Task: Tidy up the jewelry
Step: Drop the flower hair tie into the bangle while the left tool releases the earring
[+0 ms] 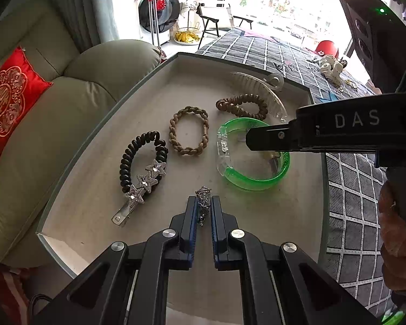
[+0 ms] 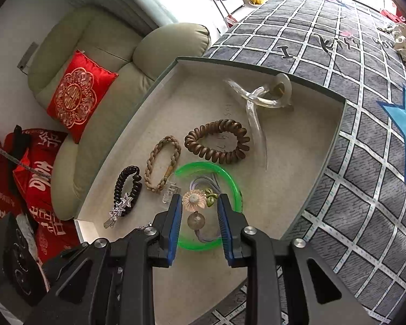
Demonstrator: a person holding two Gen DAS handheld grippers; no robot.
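Observation:
A shallow beige tray (image 1: pixel 100 189) holds hair and jewelry pieces. My left gripper (image 1: pixel 203 205) is shut on a small dark metal ornament (image 1: pixel 203 193) above the tray's near part. My right gripper (image 2: pixel 199 203) is open over the green bangle (image 2: pixel 234 182), its jaws on either side of a pink flower ornament (image 2: pixel 193 200) with a round bead (image 2: pixel 195 220) lying inside the bangle. In the left wrist view the right gripper's arm (image 1: pixel 338 132) covers part of the green bangle (image 1: pixel 257 182).
The tray (image 2: pixel 335 135) also holds a black coil tie with star clip (image 1: pixel 146 176), a braided tan tie (image 1: pixel 189 132), a brown coil tie (image 1: pixel 243 104) and a clear claw clip (image 1: pixel 265 89). It sits on a grey checked cloth (image 2: pixel 365 162). A sofa (image 1: pixel 54 122) lies left.

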